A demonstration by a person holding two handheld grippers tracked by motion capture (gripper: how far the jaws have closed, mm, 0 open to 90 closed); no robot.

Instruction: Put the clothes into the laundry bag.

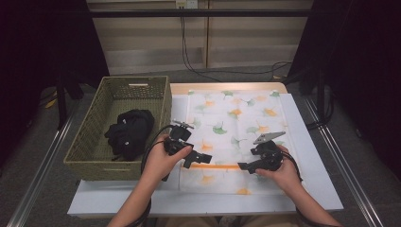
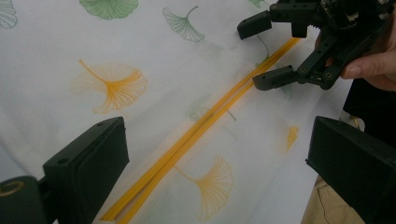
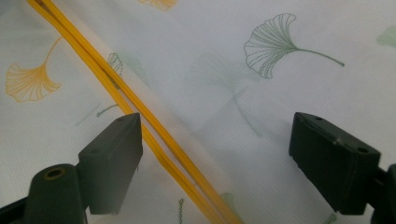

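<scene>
A white fabric bag (image 1: pixel 236 118) printed with green and orange ginkgo leaves lies flat on the table. An orange zipper (image 1: pixel 215 166) runs across its near part. My left gripper (image 1: pixel 197 158) hovers open at the zipper's left end, jaws pointing right. My right gripper (image 1: pixel 244 166) hovers open at the zipper's right end, jaws pointing left. In the left gripper view the zipper (image 2: pixel 196 126) runs diagonally between my wide-apart jaws (image 2: pixel 217 172), with the right gripper (image 2: pixel 258 53) open beyond it. In the right gripper view the zipper (image 3: pixel 140 112) passes next to the left jaw of my open gripper (image 3: pixel 222 158).
A green woven basket (image 1: pixel 87 142) stands at the table's left and holds a black garment (image 1: pixel 130 132). The bag rests on a white board (image 1: pixel 309 156) over the tabletop. Metal rails run along both sides, and cables trail on the floor behind.
</scene>
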